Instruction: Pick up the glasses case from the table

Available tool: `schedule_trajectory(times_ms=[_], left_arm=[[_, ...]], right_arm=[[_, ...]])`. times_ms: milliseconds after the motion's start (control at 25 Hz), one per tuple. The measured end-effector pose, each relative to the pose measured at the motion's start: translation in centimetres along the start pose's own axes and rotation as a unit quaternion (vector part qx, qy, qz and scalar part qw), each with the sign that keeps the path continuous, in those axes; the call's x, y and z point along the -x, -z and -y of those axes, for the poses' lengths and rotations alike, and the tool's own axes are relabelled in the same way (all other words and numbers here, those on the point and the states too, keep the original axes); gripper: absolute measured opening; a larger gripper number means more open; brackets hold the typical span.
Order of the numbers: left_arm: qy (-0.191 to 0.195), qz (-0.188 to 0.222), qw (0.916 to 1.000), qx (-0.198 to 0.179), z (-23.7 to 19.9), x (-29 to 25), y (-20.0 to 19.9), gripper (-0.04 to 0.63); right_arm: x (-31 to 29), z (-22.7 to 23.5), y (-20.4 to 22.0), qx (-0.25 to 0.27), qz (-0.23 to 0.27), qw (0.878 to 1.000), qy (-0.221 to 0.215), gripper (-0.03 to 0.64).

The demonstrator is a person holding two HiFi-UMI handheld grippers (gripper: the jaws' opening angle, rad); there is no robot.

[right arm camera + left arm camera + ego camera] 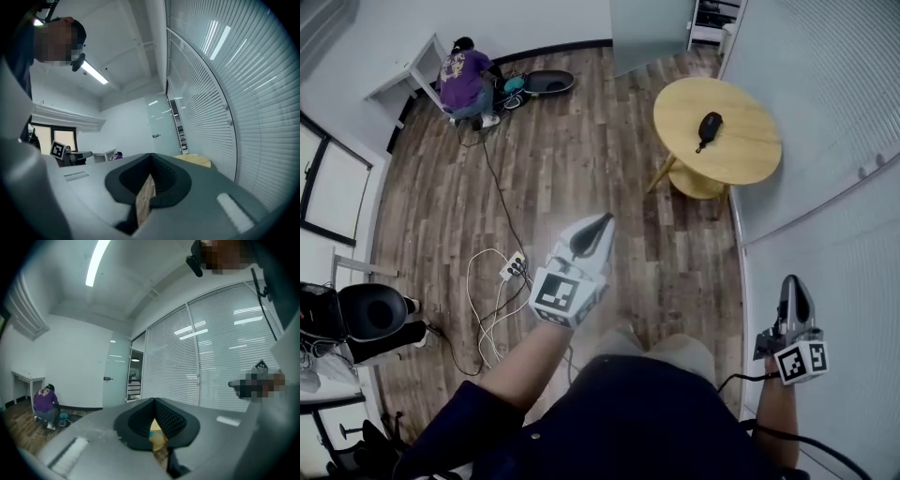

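Hazard: left gripper [600, 223] and right gripper [794, 287], jaws together and empty, stand well apart from glasses case [710, 126] on round table [752, 161]; arriving unopened likely shoves it aside.

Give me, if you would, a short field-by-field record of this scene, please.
glasses case: dark, lying on the round wooden table, untouched
left gripper: jaws together, empty, over the floor, short of the table
right gripper: jaws together, empty, near the blinds
power strip: on the floor
background: person in purple crouching by the far wall
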State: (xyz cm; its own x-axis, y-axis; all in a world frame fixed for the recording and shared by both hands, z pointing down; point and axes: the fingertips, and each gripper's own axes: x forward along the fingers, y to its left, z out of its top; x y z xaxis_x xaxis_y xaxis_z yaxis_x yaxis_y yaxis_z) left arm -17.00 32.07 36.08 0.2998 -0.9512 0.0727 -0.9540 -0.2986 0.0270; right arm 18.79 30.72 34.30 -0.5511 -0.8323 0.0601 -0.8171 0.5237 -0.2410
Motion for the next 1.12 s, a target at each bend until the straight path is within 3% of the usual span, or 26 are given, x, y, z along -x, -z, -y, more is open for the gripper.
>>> schedule_trajectory(times_ms=[320, 720, 920, 1120], left_arm=[[0.027, -0.011, 0.9996, 0.004, -2.2, -11.0, -0.4, 0.003], [-0.02, -0.014, 0.9997, -0.007, -7.0, -24.7, -2.8, 0.003], [-0.035, -0.007, 0.9993, -0.013, -9.2, -29.1, -3.9, 0.003], [-0.038, 0.006, 0.9991, 0.018, -11.4, -33.7, -4.6, 0.003]], right_arm=[[-8.4, 5.6, -0.6, -0.016, 0.003, 1.0, 0.013, 0.006], [-23.1, 14.2, -3.4, 0.029, 0.001, 1.0, -0.009, 0.006], [-28.4, 14.6, -3.9, 0.045, 0.001, 0.998, -0.032, 0.006], [-34.1, 15.7, -3.8, 0.045, -0.017, 0.998, -0.041, 0.006]])
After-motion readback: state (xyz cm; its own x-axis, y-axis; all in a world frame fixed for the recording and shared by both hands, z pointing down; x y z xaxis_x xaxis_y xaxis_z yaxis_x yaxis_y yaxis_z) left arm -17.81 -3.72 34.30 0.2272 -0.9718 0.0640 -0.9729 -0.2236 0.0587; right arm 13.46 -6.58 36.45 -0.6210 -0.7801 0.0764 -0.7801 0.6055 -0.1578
